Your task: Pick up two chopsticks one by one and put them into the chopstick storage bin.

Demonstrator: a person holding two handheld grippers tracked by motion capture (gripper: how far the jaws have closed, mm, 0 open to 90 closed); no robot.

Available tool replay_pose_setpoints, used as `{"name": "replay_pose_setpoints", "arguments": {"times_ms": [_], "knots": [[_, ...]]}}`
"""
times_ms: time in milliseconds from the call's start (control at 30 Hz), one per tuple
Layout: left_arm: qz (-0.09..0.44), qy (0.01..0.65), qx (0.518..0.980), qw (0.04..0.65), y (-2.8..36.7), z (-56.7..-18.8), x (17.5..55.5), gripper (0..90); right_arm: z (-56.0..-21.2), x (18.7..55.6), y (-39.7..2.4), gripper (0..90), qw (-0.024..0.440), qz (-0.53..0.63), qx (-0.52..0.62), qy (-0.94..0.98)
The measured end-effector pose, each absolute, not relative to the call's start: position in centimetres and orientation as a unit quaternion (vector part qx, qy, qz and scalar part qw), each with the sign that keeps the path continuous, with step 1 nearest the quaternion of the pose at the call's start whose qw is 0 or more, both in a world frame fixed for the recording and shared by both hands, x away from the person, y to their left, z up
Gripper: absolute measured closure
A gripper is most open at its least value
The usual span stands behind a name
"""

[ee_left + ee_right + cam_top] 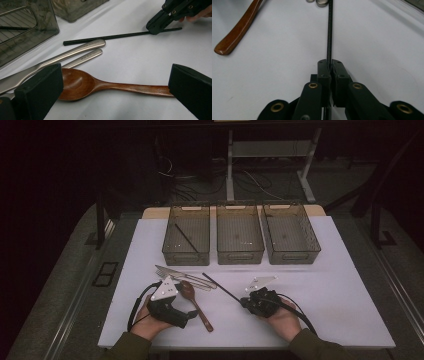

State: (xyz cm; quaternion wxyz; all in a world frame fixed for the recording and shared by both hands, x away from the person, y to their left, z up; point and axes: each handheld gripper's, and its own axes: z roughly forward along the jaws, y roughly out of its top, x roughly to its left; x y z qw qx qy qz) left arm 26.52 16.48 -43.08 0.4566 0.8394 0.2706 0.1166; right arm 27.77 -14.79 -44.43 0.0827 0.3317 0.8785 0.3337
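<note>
Lying on the white table, a black chopstick is clamped between the closed jaws of the right gripper. The left gripper is held wide apart over a wooden spoon.

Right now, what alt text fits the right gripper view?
The right tongs are shut on a thin black chopstick that runs straight ahead over a white table. A brown wooden spoon handle lies at upper left, and two metal handle ends sit at the top edge.
</note>
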Motion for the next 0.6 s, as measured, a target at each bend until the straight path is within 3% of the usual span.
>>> {"name": "replay_pose_setpoints", "arguments": {"times_ms": [600], "knots": [[0.117,0.27,0.839,0.458,16.6,-43.1,26.6,0.0,-41.6,28.9,-18.1,86.6,0.064,0.395,0.351,0.846]]}}
